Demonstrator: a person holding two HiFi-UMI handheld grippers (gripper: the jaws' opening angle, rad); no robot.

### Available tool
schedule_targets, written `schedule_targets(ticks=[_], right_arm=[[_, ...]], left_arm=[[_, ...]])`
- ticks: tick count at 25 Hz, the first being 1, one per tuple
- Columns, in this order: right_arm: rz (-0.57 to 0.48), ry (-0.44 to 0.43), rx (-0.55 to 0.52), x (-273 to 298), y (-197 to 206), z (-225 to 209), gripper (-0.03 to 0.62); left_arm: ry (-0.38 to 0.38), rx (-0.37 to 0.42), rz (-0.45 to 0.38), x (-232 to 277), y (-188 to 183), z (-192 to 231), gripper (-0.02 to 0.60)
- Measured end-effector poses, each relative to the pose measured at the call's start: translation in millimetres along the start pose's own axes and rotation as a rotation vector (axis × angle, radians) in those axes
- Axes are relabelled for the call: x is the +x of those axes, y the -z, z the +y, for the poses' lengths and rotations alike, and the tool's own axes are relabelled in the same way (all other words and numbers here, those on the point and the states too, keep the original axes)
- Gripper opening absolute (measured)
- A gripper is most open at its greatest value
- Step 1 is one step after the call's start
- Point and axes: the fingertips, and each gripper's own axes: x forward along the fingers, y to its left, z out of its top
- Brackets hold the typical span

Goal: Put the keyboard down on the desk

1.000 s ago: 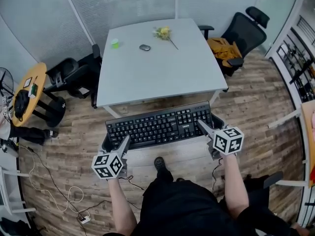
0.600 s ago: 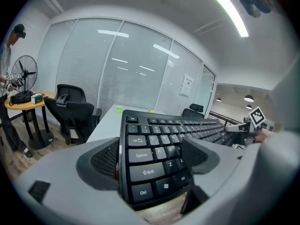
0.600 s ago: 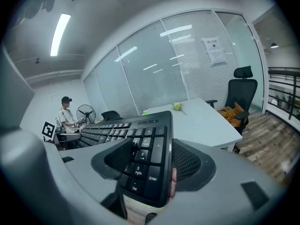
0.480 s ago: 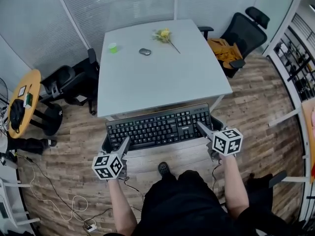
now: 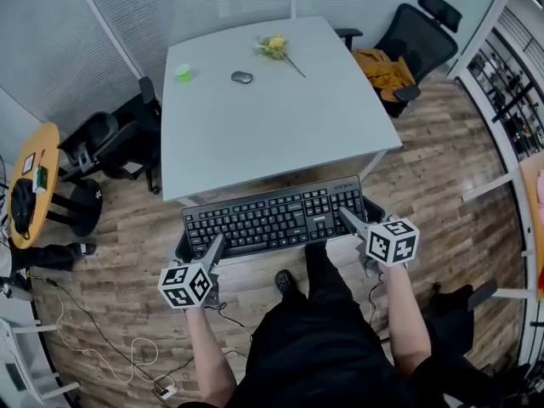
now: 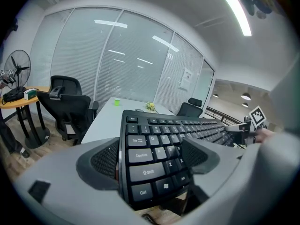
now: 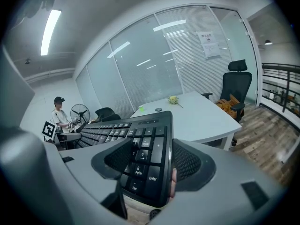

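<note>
A black keyboard hangs level in the air just short of the grey desk's near edge. My left gripper is shut on its left end, the jaws clamping the keyboard around the Shift and Ctrl keys. My right gripper is shut on the right end, pinching the keyboard at the number pad. The desk lies ahead in the left gripper view, and the desk also shows beyond the keys in the right gripper view.
On the desk's far part lie a mouse, a green cup and a yellow flower. Black office chairs stand at the left and far right. A round wooden table is far left. A person stands in the background.
The desk has drawn nearer in the head view as I walk toward it. Both grippers hold the keyboard just as before.
</note>
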Motion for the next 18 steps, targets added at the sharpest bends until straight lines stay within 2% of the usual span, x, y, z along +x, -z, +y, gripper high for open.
schedule_targets(ticks=[5, 18], right_arm=[[0.004, -0.012, 0.000, 15.9, -5.9, -4.3, 0.275], [0.001, -0.087, -0.036, 92.1, -79.4, -26.3, 0.276]], left_arm=[[-0.013, 0.000, 0.001, 10.7, -4.2, 6.1, 0.413], [-0.090, -0.014, -0.033, 61.3, -62.3, 28.5, 0.413]])
